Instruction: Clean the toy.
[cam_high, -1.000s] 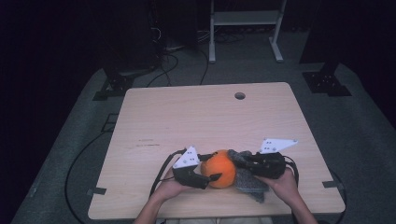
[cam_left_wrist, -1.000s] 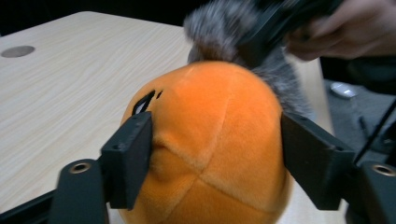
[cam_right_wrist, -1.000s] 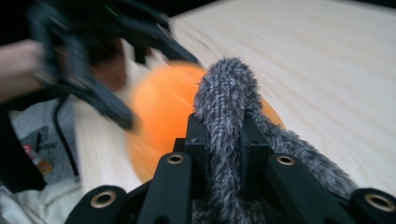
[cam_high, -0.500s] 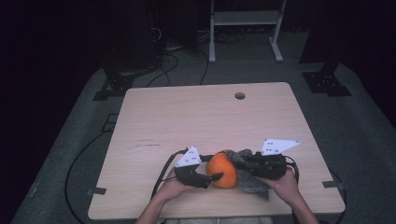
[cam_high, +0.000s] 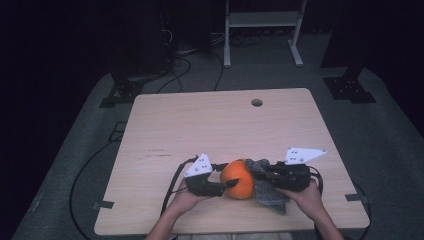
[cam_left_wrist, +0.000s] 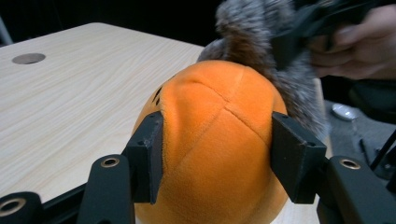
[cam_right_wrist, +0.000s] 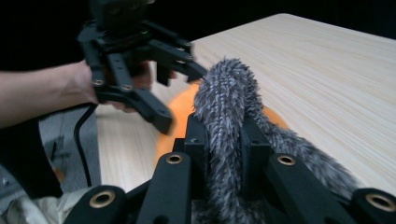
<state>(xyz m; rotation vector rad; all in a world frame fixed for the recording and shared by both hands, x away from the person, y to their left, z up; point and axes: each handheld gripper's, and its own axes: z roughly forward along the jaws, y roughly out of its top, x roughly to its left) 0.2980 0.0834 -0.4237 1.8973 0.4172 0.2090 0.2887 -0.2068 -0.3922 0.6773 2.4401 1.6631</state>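
An orange plush ball (cam_high: 239, 179) rests on the wooden table (cam_high: 200, 125) near its front edge. My left gripper (cam_left_wrist: 219, 154) comes at it from the left. Its jaws have just been closing, and both pads now press into the plush ball's (cam_left_wrist: 215, 140) sides. A grey furry piece (cam_high: 270, 195) lies against the ball's right side. My right gripper (cam_right_wrist: 224, 154) is shut on a fold of that grey fur (cam_right_wrist: 226, 107). Whether the fur is joined to the ball I cannot tell. The left gripper (cam_right_wrist: 180, 95) faces the right one across the ball (cam_right_wrist: 184, 109).
A round cable hole (cam_high: 257, 102) sits near the table's far edge. Bare tabletop stretches beyond the grippers. Cables trail off the front left of the table, and a white stand (cam_high: 262, 30) is on the dark floor behind.
The left gripper's jaws have drawn in onto the orange plush ball. Both hands and the ball have stayed about where they were.
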